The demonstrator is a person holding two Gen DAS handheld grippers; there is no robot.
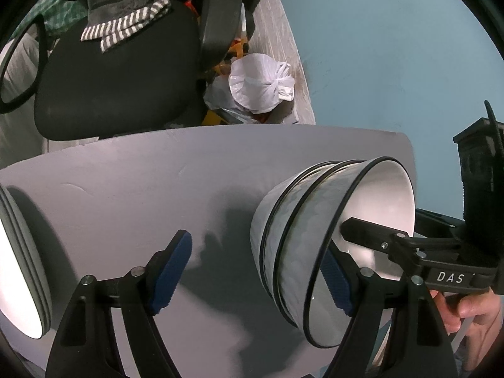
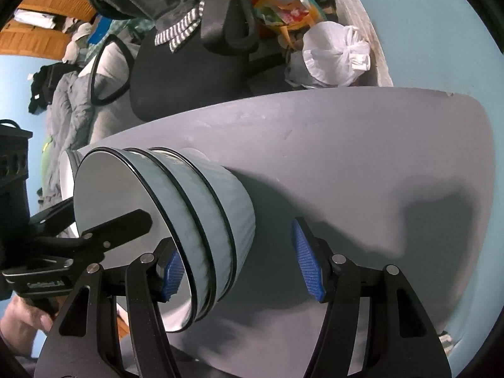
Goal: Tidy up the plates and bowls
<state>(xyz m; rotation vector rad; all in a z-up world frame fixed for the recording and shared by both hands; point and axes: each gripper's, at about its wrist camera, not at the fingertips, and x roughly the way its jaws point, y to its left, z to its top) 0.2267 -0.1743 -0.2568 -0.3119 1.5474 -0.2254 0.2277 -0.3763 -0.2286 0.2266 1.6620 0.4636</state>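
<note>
Bowls (image 1: 296,239) sit nested in one stack of three, near the right edge of the worktop (image 1: 141,195) in the left wrist view. Plates (image 1: 22,252) sit in their own stack at the left edge of the worktop. So most of the sorting looks done. What may be left is to let go of the bowls, or to shift a stack to its spot.

The left gripper (image 1: 258,274) points across the worktop, level with the bowls. Its jaws are spread wide. One blue pad is inside the top bowl and the other is out in the open, away from the bowls, so it pinches nothing.

The right gripper (image 2: 242,267) comes in from the other side. Its jaws are spread wide too. One pad is inside the top bowl, close to the rim, and the other is out past the stack. I cannot tell if either inner pad touches the bowl.
</note>
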